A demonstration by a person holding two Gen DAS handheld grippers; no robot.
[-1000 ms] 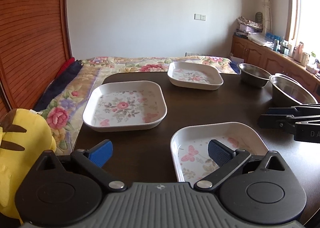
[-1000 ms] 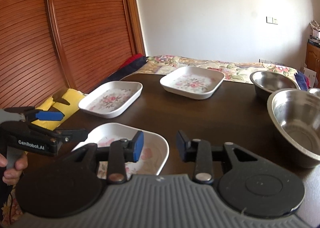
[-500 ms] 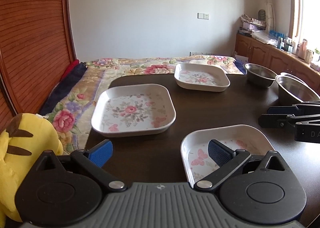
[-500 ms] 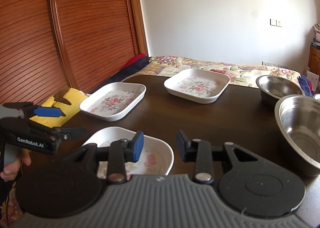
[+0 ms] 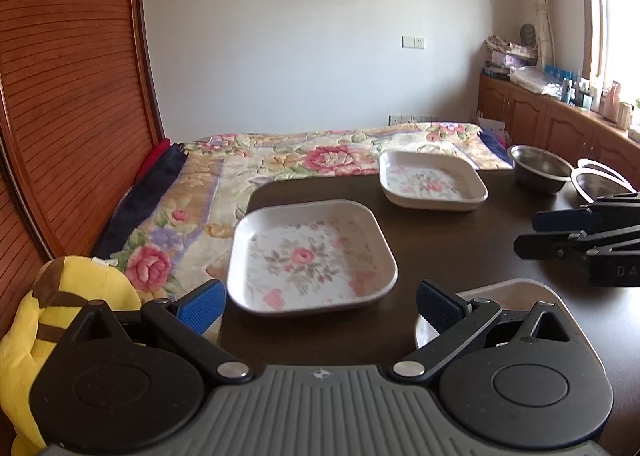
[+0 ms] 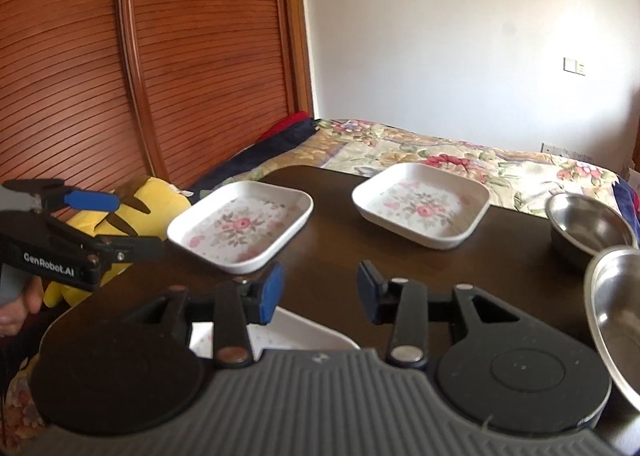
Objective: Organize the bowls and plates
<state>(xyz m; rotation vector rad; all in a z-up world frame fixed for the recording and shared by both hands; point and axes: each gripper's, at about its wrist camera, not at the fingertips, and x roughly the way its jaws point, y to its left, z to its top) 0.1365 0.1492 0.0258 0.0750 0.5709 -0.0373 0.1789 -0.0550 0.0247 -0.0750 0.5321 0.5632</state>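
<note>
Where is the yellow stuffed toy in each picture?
Left wrist view: the yellow stuffed toy sits at the lower left edge, beside the table, left of the left hand-held gripper.
Right wrist view: it lies at middle left, partly behind the left hand-held gripper.
Shared landmark: the near-left floral plate, just right of the toy in both.

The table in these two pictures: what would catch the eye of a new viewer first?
First come the white square plates with pink flowers on the dark table: the middle plate near its left edge and the far plate beyond it. Next, two steel bowls shine at the right side. A yellow plush toy sits off the table at the left, and both tongs, left and right, are open and empty.
</note>
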